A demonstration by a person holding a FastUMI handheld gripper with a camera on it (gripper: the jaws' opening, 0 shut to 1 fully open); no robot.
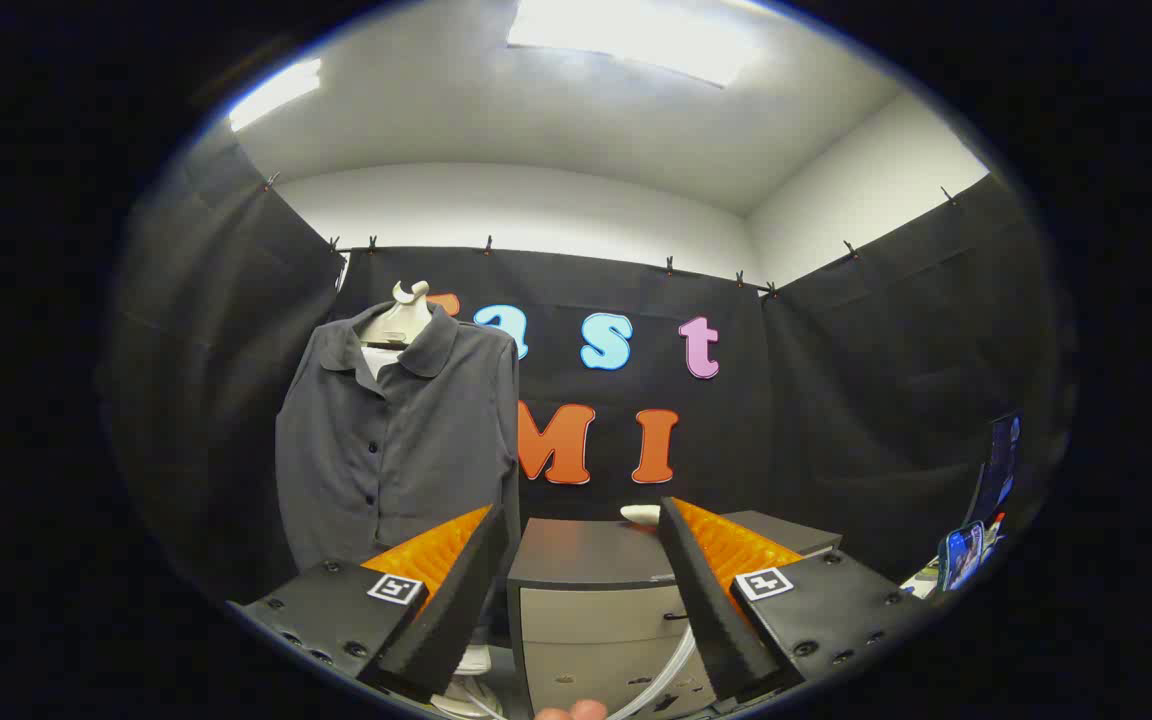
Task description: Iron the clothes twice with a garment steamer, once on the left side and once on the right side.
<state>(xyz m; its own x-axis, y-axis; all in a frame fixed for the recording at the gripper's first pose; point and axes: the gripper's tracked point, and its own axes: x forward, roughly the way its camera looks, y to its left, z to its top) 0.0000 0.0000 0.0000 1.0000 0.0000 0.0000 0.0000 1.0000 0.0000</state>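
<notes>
A: Gripper up and level here, fingers spread wide apart, nothing between them.

B: And what's ahead of it?

A: A low cabinet with a dark top and pale drawer fronts, sitting straight beyond the gap between the fingers. On its top, toward the far right corner, there's a small white object, partly hidden by the right finger. Can't tell what it is.

B: Where's the garment?

A: The dark grey shirt hangs on a pale mannequin form, buttoned down the front, collar open. It's off to the left of the cabinet, beyond the left finger, against the black booth wall.

B: Any sign of the steamer?

A: A pale hose curves down in front of the cabinet's lower drawer, and there's a white rounded base on the floor under the left finger. Whether those belong to the steamer, I can't say.

B: Anything else?

A: A fingertip peeks in just below the cabinet, between the gripper's fingers. Far right, a couple of lit screens stand by the booth wall.
</notes>
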